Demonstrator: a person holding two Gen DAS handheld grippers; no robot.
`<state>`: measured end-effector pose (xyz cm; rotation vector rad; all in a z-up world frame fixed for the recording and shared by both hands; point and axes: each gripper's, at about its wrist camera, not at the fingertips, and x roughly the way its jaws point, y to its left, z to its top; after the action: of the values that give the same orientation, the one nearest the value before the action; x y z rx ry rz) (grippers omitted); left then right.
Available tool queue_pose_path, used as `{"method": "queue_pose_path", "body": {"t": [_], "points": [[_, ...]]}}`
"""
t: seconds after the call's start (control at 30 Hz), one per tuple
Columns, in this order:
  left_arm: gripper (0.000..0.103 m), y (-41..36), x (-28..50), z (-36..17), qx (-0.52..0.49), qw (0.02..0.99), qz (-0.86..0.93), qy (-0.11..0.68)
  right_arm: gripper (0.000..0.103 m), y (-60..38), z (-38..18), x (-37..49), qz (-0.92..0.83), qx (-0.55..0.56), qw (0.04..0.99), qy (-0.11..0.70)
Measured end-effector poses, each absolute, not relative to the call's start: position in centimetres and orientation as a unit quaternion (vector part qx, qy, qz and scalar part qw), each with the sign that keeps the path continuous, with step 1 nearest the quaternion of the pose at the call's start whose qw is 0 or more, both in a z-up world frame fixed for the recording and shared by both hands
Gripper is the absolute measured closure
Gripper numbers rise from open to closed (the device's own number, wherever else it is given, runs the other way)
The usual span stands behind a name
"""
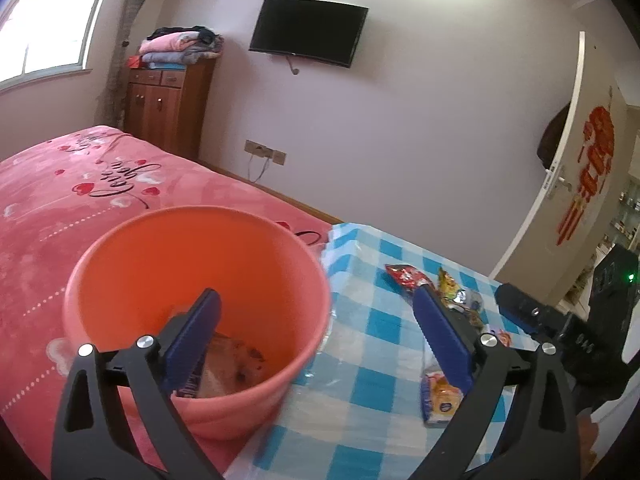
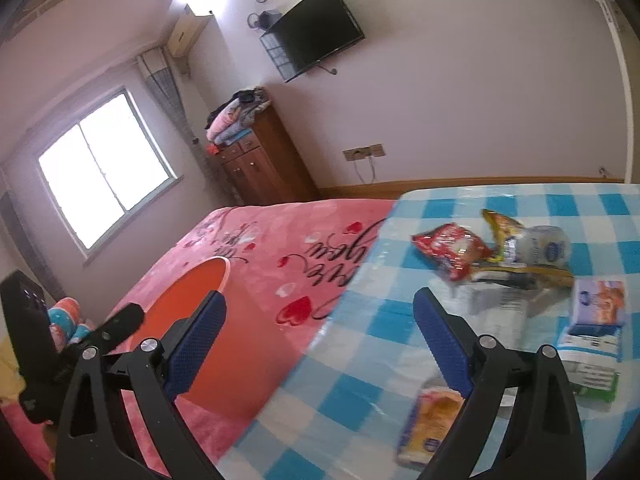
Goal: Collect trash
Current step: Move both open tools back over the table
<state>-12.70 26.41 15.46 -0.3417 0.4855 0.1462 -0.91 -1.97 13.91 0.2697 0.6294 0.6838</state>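
Through the left wrist camera we see our left gripper (image 1: pixel 316 320) spread wide with nothing between its blue pads. One finger (image 1: pixel 194 344) hangs over the mouth of the orange bucket (image 1: pixel 132 264), the other over the checked tablecloth (image 1: pixel 360 412). The bucket sits on the pink bed (image 1: pixel 52 208), pressed against the table's edge. At its bottom lie a brownish wrapper (image 1: pixel 230 368) and a purple-edged packet (image 1: pixel 188 390), partly hidden by the finger. On the cloth we find a small orange and yellow packet (image 1: pixel 438 398) just beside the right-hand finger, and farther back a red snack bag (image 1: pixel 406 276) and a yellow wrapper (image 1: pixel 448 282) close together. The right gripper's black body (image 1: pixel 560 320) shows at the far right edge.

Through the right wrist camera our right gripper (image 2: pixel 318 320) is likewise wide apart and holds nothing, poised above the seam where table meets bed. The bucket (image 2: pixel 192 292) appears only in part behind the left-hand finger, and we cannot see its contents here. Trash lies scattered on the cloth (image 2: pixel 352 396): the red snack bag (image 2: pixel 450 248), the yellow wrapper (image 2: pixel 502 224) and a clear plastic cup (image 2: pixel 546 246) in one touching cluster, a purple and orange pack (image 2: pixel 600 300) with a white and green box (image 2: pixel 592 364) near the right edge, and the blurred orange packet (image 2: pixel 432 424) nearest us.
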Motion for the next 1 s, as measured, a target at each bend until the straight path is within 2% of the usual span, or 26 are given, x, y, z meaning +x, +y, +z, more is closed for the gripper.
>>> {"method": "queue_pose_path", "body": {"t": [0.57, 1.0], "points": [[0.005, 19.1, -10.5, 14.2, -0.114, 0.956, 0.027, 0.268, 0.009, -7.7, 11.1, -1.4, 0.271, 0.115, 0.908, 0.298], [0.005, 14.1, -8.4, 11.0, -0.092, 0.944, -0.004, 0.317, 0.009, -13.1, 8.6, -1.4, 0.231, 0.137, 0.915, 0.300]]}}
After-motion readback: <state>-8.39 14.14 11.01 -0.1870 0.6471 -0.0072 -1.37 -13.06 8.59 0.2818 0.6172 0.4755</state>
